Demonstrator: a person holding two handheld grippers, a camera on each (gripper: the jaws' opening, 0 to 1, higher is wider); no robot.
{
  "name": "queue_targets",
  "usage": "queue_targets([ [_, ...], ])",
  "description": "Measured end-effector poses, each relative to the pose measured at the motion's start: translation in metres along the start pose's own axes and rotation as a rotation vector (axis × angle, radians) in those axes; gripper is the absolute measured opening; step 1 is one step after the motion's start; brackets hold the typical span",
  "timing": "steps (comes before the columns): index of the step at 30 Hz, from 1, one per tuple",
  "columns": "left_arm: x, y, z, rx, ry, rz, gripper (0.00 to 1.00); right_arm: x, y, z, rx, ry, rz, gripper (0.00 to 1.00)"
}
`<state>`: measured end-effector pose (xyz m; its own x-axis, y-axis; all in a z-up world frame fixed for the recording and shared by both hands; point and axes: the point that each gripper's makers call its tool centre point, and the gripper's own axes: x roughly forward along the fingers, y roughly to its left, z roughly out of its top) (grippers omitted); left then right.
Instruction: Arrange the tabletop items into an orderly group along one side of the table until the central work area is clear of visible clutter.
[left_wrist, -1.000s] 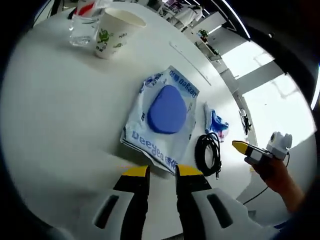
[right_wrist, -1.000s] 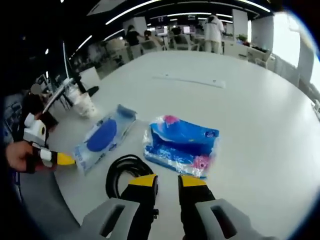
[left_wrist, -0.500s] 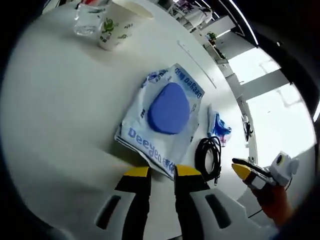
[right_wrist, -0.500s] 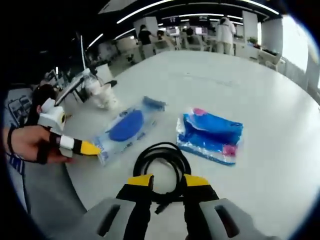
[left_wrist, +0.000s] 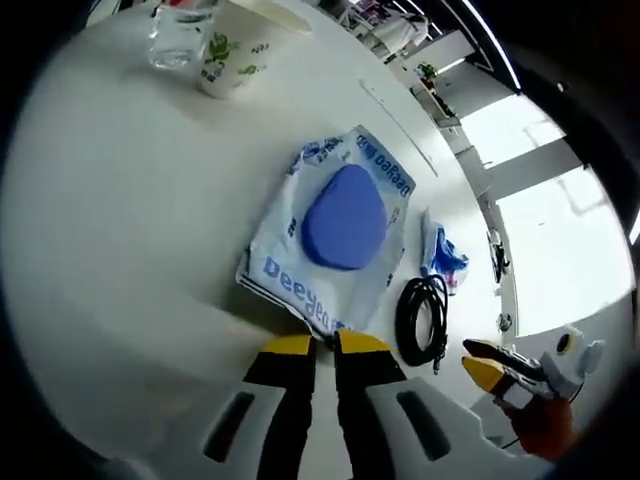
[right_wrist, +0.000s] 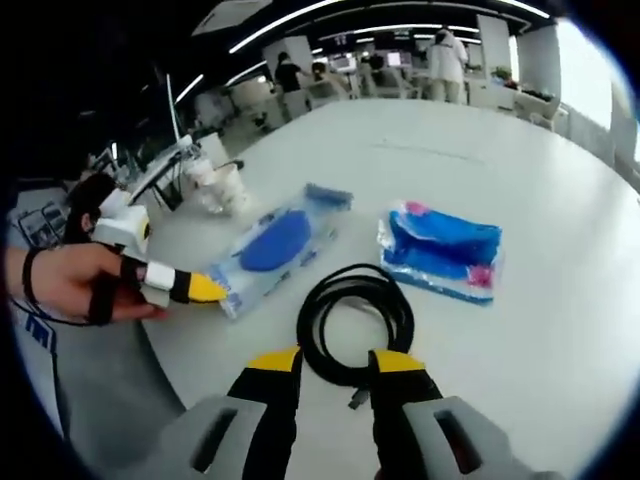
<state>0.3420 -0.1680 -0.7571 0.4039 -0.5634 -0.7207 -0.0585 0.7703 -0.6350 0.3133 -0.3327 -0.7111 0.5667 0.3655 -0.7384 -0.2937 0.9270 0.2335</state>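
Table (left_wrist: 120, 200) white, round. Left gripper (left_wrist: 318, 345) jaws nearly together at edge of white plastic bag with blue oval pad (left_wrist: 335, 235); cannot tell if pinching it. Right gripper (right_wrist: 335, 360) jaws apart, either side of coiled black cable (right_wrist: 355, 322). Blue tissue pack (right_wrist: 443, 250) just beyond cable. Paper cup (left_wrist: 238, 50) and clear glass (left_wrist: 178, 38) at far edge.

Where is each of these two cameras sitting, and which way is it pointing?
Left gripper view: rides on the left gripper, looking along its yellow-tipped jaws across the white table at the wipes pack; the right gripper comes in at lower right.
Right gripper view: rides on the right gripper, looking down its jaws at the black cable coil; a hand holds the left gripper at left.
Shared: table, wipes pack, cable coil, blue tissue pack, paper cup.
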Motion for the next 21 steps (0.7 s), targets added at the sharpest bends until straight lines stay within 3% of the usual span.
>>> queue_targets([
  [3, -0.003, -0.002, 0.002, 0.052, 0.003, -0.003, 0.00, 0.000, 0.004, -0.002, -0.005, 0.004, 0.001, 0.25],
  [11, -0.008, 0.009, 0.008, 0.013, -0.009, -0.001, 0.00, 0.001, 0.007, -0.007, 0.003, 0.010, -0.001, 0.25],
  [21, -0.019, 0.009, 0.018, -0.042, -0.032, -0.043, 0.00, 0.000, 0.014, -0.014, 0.014, 0.018, -0.004, 0.24],
])
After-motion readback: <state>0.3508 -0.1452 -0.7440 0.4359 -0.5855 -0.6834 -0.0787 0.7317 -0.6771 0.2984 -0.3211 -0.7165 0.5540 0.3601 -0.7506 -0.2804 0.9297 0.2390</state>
